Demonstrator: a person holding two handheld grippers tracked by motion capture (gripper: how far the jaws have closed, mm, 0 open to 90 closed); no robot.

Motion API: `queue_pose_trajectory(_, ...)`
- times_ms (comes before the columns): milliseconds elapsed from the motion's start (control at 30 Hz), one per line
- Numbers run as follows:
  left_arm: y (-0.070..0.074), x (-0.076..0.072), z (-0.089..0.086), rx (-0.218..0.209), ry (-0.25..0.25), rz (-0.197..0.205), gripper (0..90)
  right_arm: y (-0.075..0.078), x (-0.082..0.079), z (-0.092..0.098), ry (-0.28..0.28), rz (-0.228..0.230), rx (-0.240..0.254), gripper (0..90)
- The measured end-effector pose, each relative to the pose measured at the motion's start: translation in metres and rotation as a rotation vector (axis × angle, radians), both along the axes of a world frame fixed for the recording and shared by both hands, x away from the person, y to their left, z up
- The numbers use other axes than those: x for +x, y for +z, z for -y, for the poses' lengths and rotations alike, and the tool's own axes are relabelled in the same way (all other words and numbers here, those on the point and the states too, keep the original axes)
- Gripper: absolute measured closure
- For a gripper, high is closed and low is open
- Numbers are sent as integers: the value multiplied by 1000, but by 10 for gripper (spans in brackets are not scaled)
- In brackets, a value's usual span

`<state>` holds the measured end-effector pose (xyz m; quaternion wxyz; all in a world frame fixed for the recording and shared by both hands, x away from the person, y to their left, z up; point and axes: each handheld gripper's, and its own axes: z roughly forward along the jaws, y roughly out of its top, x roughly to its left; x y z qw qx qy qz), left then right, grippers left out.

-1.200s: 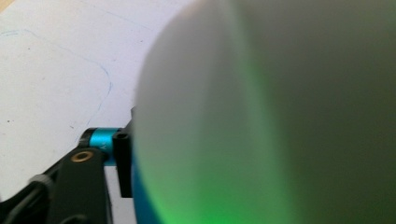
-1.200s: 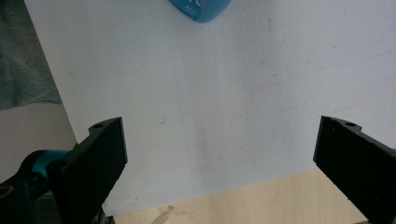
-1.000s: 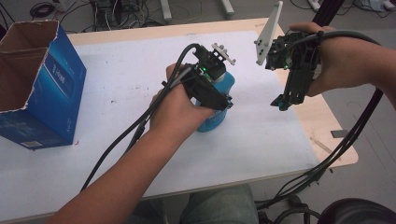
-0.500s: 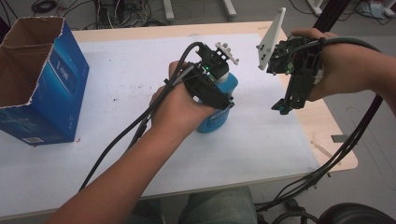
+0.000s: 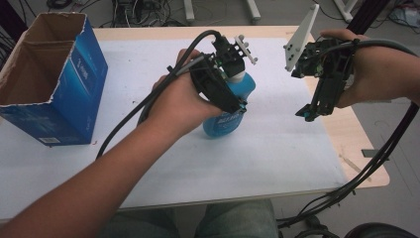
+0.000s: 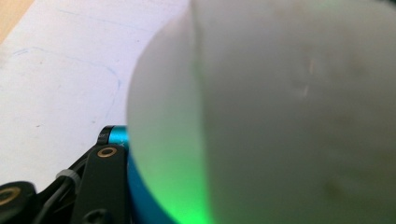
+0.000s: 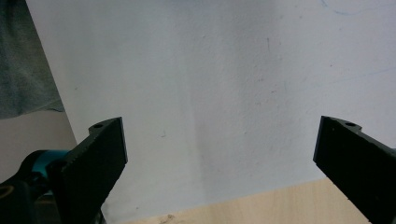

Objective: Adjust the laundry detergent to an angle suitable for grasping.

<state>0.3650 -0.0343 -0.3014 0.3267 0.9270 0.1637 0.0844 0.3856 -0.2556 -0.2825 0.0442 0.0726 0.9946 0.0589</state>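
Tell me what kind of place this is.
Probably a lab or workshop bench rigged for recording manipulation: a wooden table under a white mat, cables and equipment legs on the floor behind, and a person seated with a cabled left gripper and right gripper.

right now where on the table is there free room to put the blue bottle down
Widest free patch: the white mat along its near edge, in front of the blue bottle and below the right gripper. A smaller strip lies between the cardboard box and the left gripper, crossed by its cable. The middle, around both hands, is crowded.
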Motion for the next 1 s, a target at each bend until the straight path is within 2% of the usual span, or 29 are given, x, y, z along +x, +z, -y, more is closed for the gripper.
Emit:
queue_pose_trajectory(100, 7, 2, -12, 12, -21, 10, 435, 2, 1, -5, 5, -2, -5, 18)
queue_pose_trajectory(267, 14, 6, -30, 3, -58, 15, 435, 3, 2, -13, 9, -3, -8, 18)
queue_pose_trajectory(400, 21, 9, -47, -31, -138, -16, 435, 4, 5, -23, 25, -8, -12, 18)
queue_pose_trajectory(433, 21, 9, -47, -31, -138, -16, 435, 4, 5, -23, 25, -8, -12, 18)
queue_pose_trajectory(467, 24, 9, -54, -38, -188, -24, 435, 4, 5, -25, 32, -8, -11, 18)
queue_pose_trajectory(600, 28, 7, -65, -50, -256, -38, 435, 3, 8, -34, 55, -22, -18, 17)
queue_pose_trajectory(800, 30, 3, -77, -22, -338, -39, 435, 1, 9, -46, 83, -33, -23, 18)
queue_pose_trajectory(833, 30, 3, -77, -22, -338, -39, 435, 1, 9, -46, 83, -33, -23, 18)
queue_pose_trajectory(900, 30, 0, -83, -4, -376, -41, 435, 1, 9, -53, 92, -38, -20, 18)
queue_pose_trajectory(1000, 30, -3, -88, -2, -415, -41, 435, 0, 9, -58, 104, -45, -23, 18)
